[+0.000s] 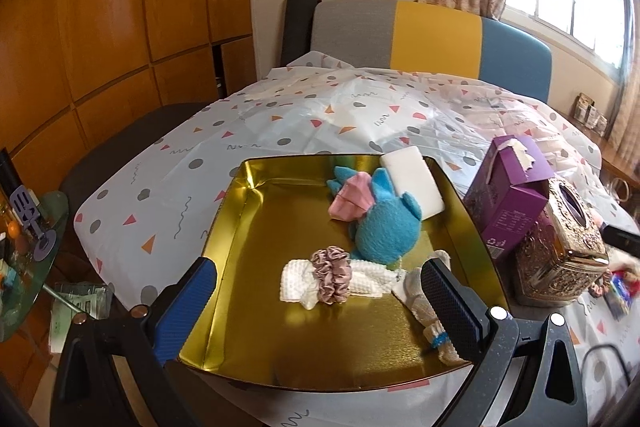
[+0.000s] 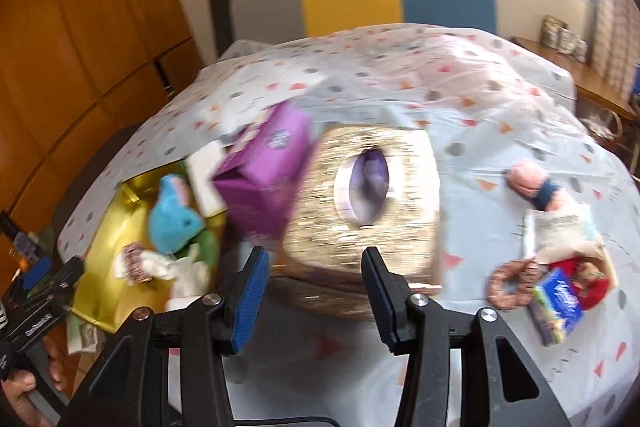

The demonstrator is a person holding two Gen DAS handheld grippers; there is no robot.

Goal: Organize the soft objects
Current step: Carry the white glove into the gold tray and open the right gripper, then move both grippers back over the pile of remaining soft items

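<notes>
A gold tray (image 1: pixel 256 227) holds a blue plush toy (image 1: pixel 384 231), a pink cloth (image 1: pixel 352 201), a white sponge (image 1: pixel 412 183), a white knit headband (image 1: pixel 296 281), a mauve scrunchie (image 1: pixel 330 273) and a grey sock (image 1: pixel 424 307). My left gripper (image 1: pixel 320 287) is open and empty above the tray's near side. My right gripper (image 2: pixel 316 279) is open and empty in front of the gold tissue box (image 2: pixel 368 203). To its right on the table lie a pink sock roll (image 2: pixel 532 183), a pink scrunchie (image 2: pixel 512 285) and a red plush (image 2: pixel 592 283). The right wrist view is blurred.
A purple carton (image 1: pixel 508 195) leans by the ornate gold tissue box (image 1: pixel 560 247) right of the tray; it also shows in the right wrist view (image 2: pixel 264 171). A blue tissue packet (image 2: pixel 556 303) lies near the red plush. A patterned cloth (image 1: pixel 280 119) covers the table.
</notes>
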